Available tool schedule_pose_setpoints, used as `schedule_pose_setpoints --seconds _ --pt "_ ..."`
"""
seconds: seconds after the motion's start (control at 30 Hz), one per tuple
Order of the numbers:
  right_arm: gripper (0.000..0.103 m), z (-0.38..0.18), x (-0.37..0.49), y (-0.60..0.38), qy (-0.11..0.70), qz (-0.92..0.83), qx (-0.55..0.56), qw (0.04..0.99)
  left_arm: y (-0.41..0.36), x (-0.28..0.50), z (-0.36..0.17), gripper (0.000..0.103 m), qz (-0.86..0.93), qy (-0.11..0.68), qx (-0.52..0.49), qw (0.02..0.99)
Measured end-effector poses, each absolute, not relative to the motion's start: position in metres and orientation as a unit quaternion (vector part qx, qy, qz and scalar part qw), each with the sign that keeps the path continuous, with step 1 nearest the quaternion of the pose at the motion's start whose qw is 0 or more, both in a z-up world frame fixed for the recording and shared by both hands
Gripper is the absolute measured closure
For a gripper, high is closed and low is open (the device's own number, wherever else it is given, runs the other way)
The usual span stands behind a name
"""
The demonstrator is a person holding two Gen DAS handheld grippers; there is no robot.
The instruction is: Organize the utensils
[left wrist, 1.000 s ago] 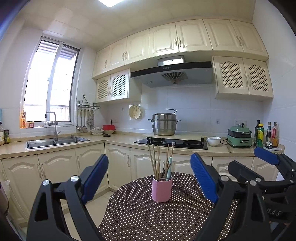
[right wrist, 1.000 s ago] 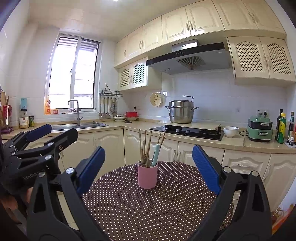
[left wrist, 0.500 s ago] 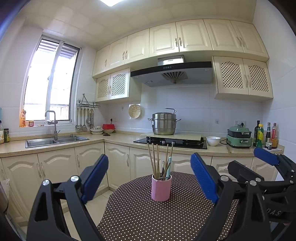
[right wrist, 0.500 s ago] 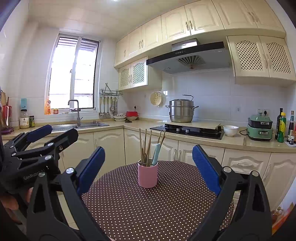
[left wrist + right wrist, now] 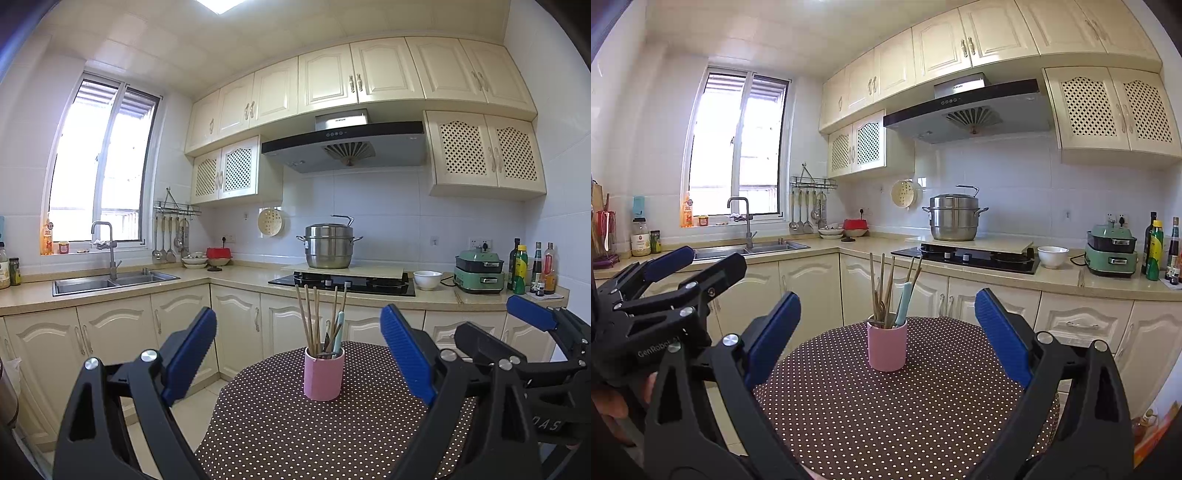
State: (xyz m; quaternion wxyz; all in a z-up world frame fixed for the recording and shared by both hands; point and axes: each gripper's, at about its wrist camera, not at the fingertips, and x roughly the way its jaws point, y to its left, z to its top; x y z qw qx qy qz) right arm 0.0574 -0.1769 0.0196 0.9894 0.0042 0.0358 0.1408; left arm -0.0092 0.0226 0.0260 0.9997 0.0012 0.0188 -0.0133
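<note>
Through the left wrist camera you are seeing your left claw [image 5: 297,354] spread wide with nothing between its blue pads [image 5: 190,354], and your right claw [image 5: 532,314] poking in at the picture's right side. That view is also giving you the whole sink [image 5: 110,282] and the bottles [image 5: 521,269] at the far counter's right end. The right wrist camera is turning this around: your right claw [image 5: 886,332] is filling the foreground, spread just as wide and holding nothing, and the left claw [image 5: 670,258] is showing at the picture's left, with your hand [image 5: 613,406] partly visible under it. Only this view is catching the jars [image 5: 641,242] left of the sink.

You are holding both claws level, side by side, pointing across the dotted desk [image 5: 295,435] toward the pink cup [image 5: 324,373].

The cup is standing upright near the far edge of the desk, roughly midway between its left and right edges. It is holding wooden chopsticks [image 5: 308,317] and a pale green-handled utensil [image 5: 338,330], all leaning loosely. The cloth between the cup and the near edge is lying bare, and neither claw is touching the cup. Beyond the far edge, the lower cabinets [image 5: 236,325] are standing near.
</note>
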Motion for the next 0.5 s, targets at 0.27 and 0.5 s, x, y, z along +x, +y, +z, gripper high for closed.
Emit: schedule_pose_setpoints --seconds 0.27,0.5 --pt "0.009 0.0198 0.0586 -0.1776 0.038 0.142 0.008 0.989 0.0234 -0.0088 0.0259 0.014 -0.013 0.019 0.002 1.000" --pt "0.009 0.0196 0.0594 -0.1774 0.040 0.143 0.009 0.989 0.0230 -0.0090 0.0260 0.014 -0.012 0.019 0.002 1.000"
